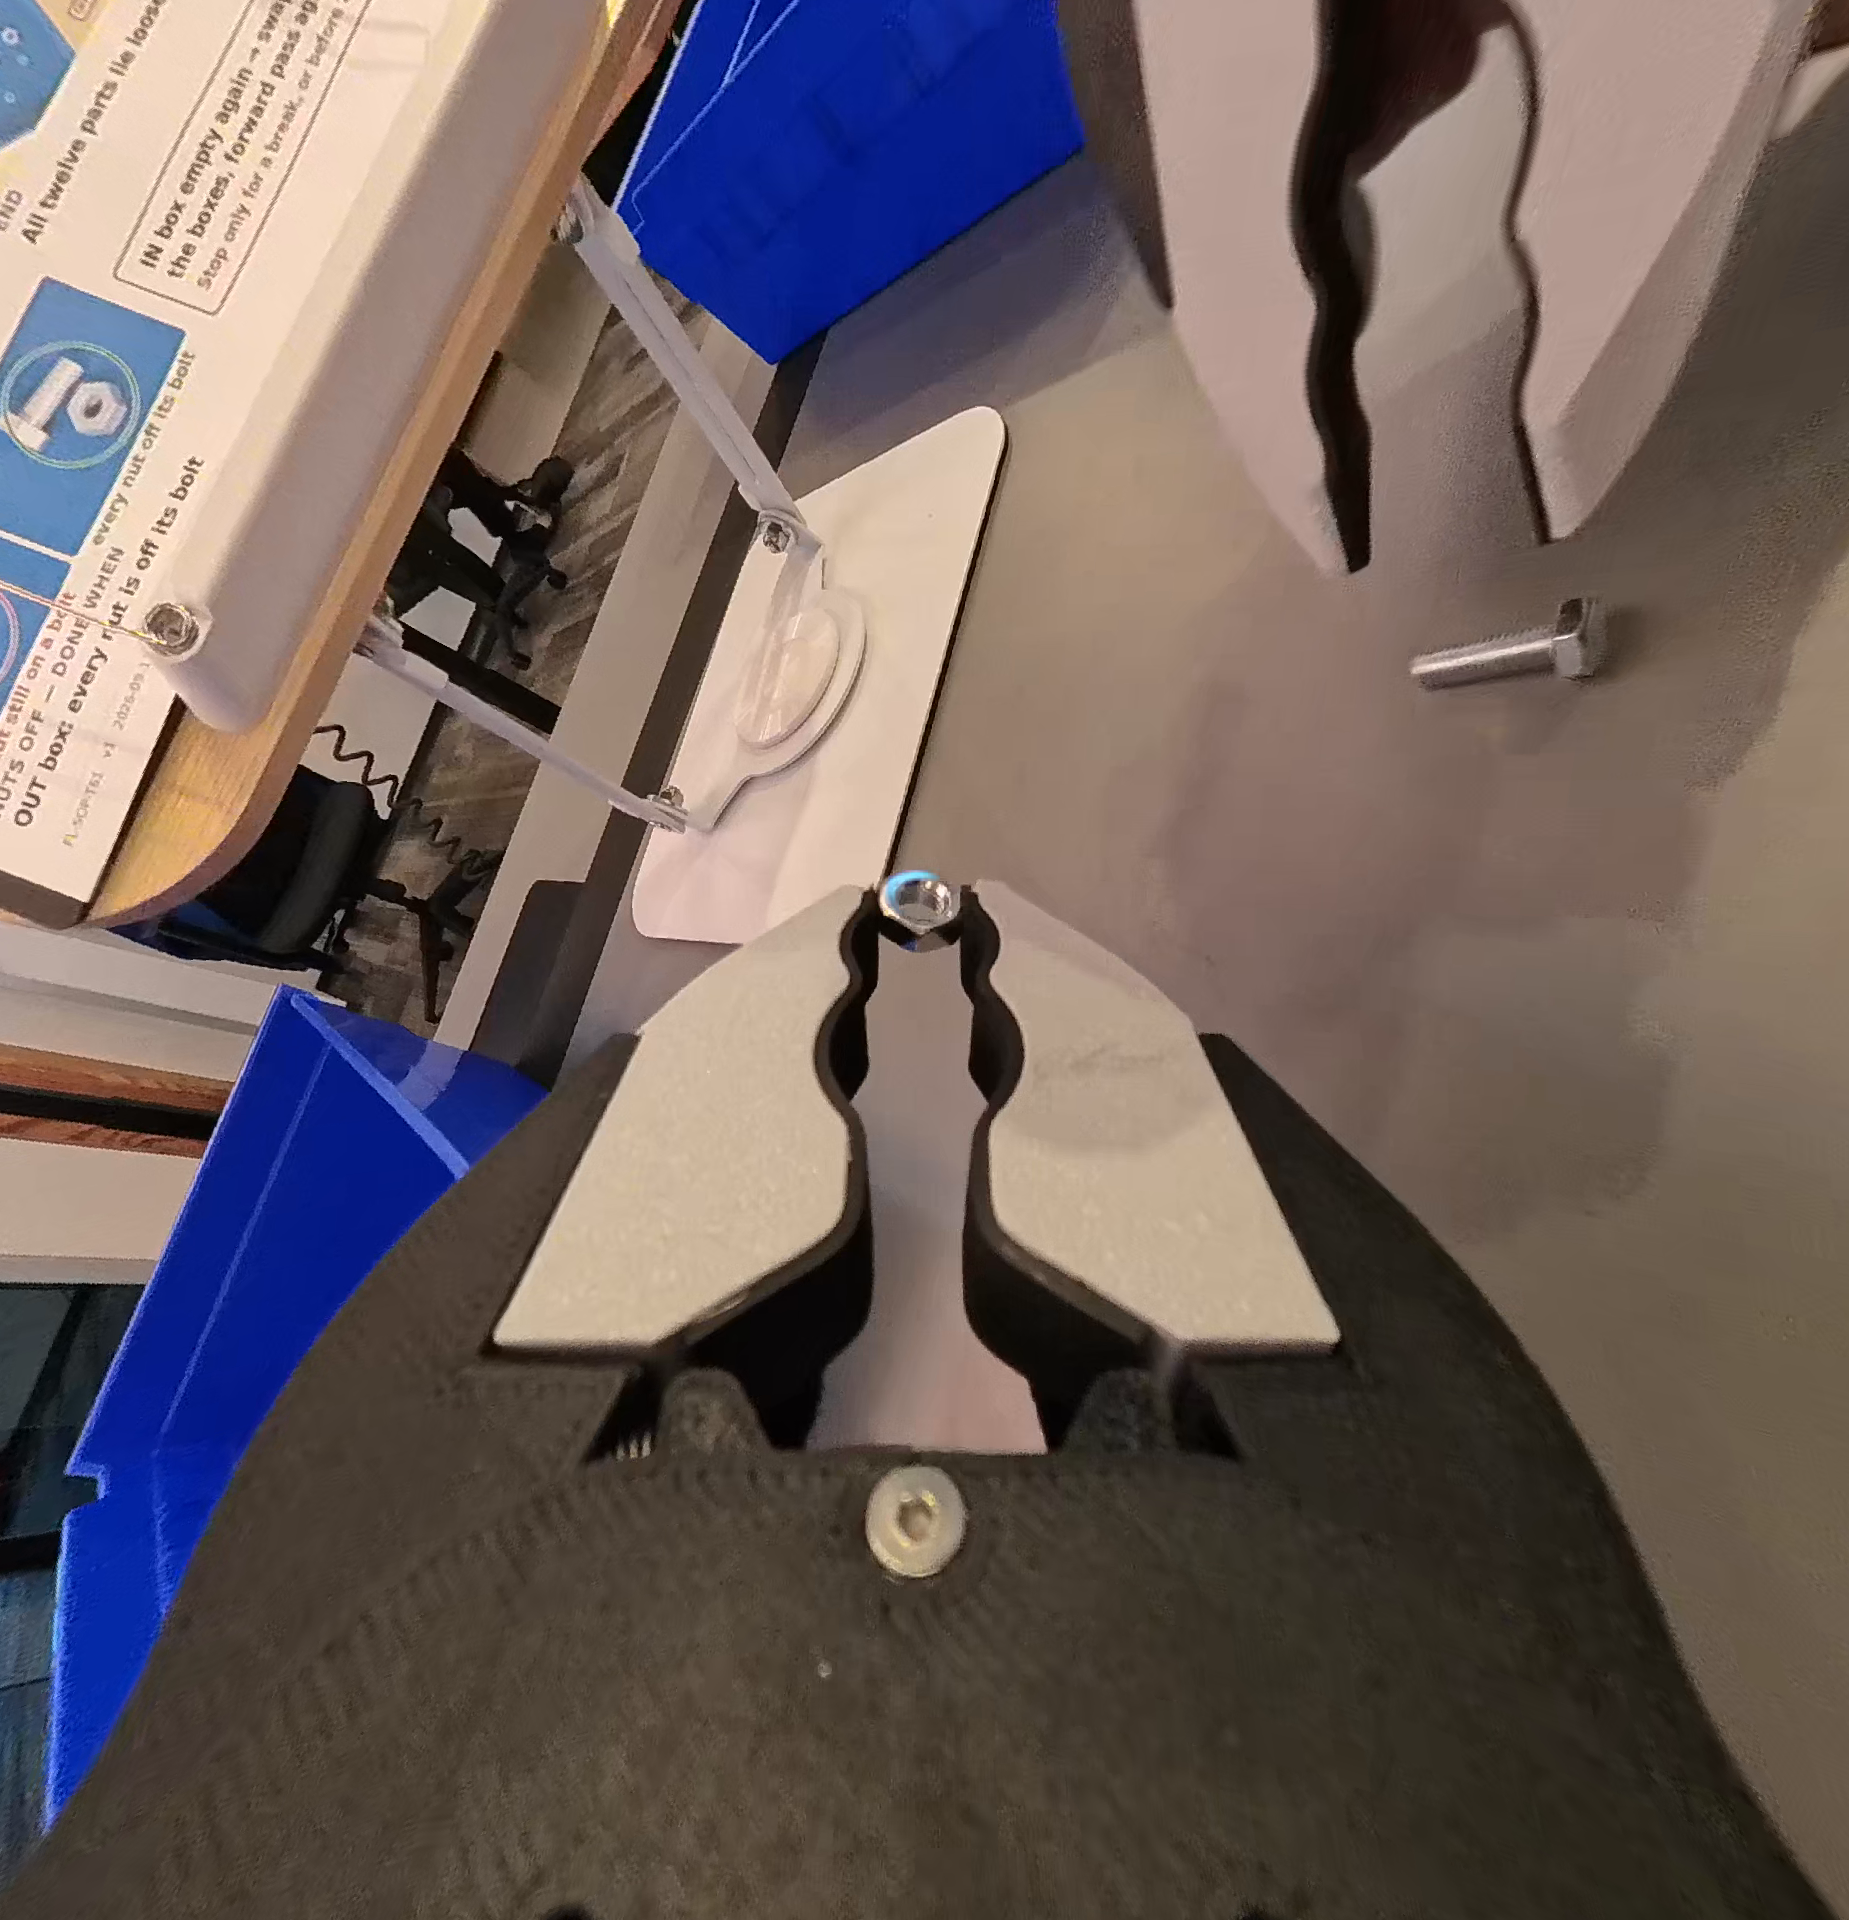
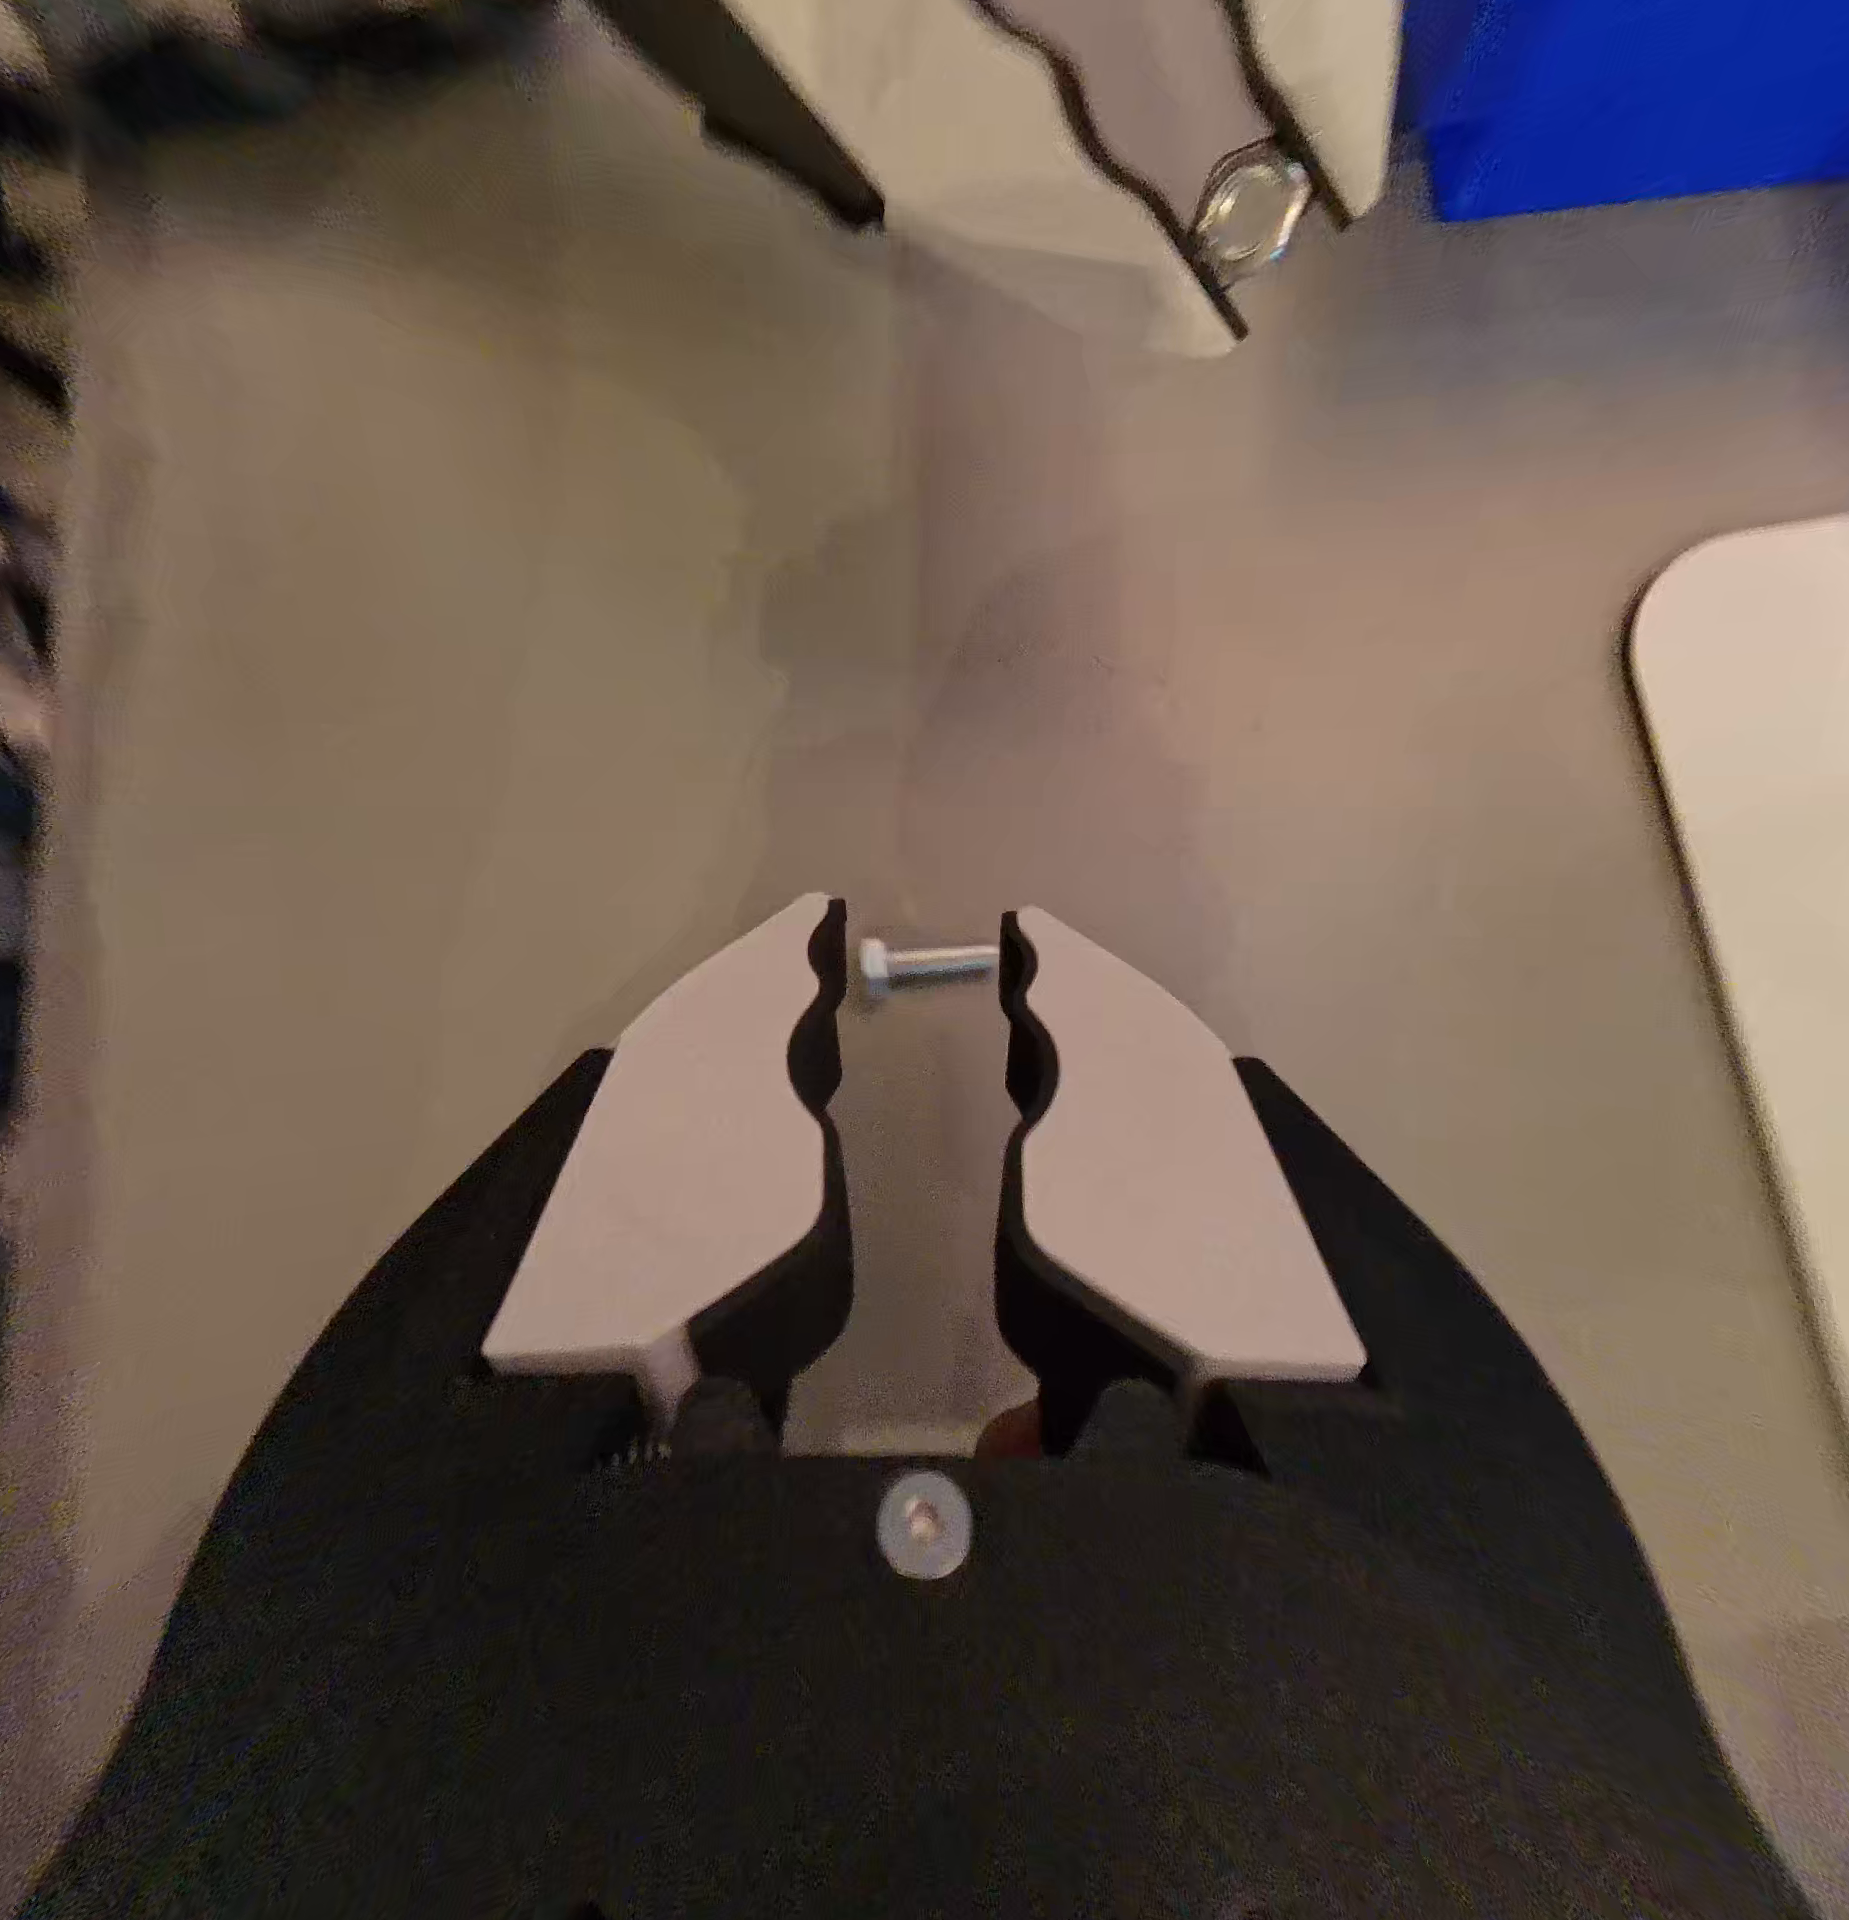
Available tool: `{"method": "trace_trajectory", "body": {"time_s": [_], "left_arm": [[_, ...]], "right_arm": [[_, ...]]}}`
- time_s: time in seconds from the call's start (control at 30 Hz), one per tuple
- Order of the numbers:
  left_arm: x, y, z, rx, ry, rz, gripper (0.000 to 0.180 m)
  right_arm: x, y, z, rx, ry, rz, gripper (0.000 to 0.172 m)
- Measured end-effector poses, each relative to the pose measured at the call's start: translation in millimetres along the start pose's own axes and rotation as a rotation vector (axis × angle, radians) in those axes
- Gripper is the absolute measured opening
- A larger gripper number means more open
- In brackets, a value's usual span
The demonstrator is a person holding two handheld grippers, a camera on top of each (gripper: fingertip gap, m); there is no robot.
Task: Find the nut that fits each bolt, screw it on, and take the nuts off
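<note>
The left gripper [image 1: 918, 920] is clamping a small shiny hex steel nut [image 1: 918, 914] at its jaws' tips, mid-frame. The right gripper [image 2: 922, 961] is hanging, jaws apart, above the silver hex-head bolt [image 2: 925, 964] lying free on the grey counter [image 2: 484, 623]. Judging by this, picking up the bolt comes next: lowering, closing across the shank.

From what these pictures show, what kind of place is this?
Probably a workshop or lab bench set up for an assembly exercise: a grey table with a loose bolt, blue boxes, a propped instruction sheet, and office chairs behind.
</note>
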State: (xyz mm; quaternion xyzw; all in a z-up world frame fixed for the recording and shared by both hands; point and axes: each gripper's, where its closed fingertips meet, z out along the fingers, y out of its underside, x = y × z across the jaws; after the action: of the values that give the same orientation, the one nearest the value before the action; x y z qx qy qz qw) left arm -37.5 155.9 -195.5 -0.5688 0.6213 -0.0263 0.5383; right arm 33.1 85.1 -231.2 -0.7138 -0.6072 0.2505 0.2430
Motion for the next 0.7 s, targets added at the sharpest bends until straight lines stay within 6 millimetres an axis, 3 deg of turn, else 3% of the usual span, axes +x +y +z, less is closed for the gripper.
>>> {"method": "trace_trajectory", "body": {"time_s": [0.13,0.4,0.57,0.7], "left_arm": [[0,0,0,0.005,0.004,-0.003,0.014],[0,-4,-4,0.013,-0.005,-0.003,0.014],[0,-3,-3,0.012,0.001,-0.002,0.014],[-1,-2,-4,0.014,0.0,-0.007,0.014]], "right_arm": [[-10,1,4,0.085,0.141,0.22,0.034],[0,16,14,0.089,0.411,0.35,0.048],[-3,20,29,0.069,0.409,0.378,0.042],[4,24,28,0.064,0.425,0.372,0.028]]}}
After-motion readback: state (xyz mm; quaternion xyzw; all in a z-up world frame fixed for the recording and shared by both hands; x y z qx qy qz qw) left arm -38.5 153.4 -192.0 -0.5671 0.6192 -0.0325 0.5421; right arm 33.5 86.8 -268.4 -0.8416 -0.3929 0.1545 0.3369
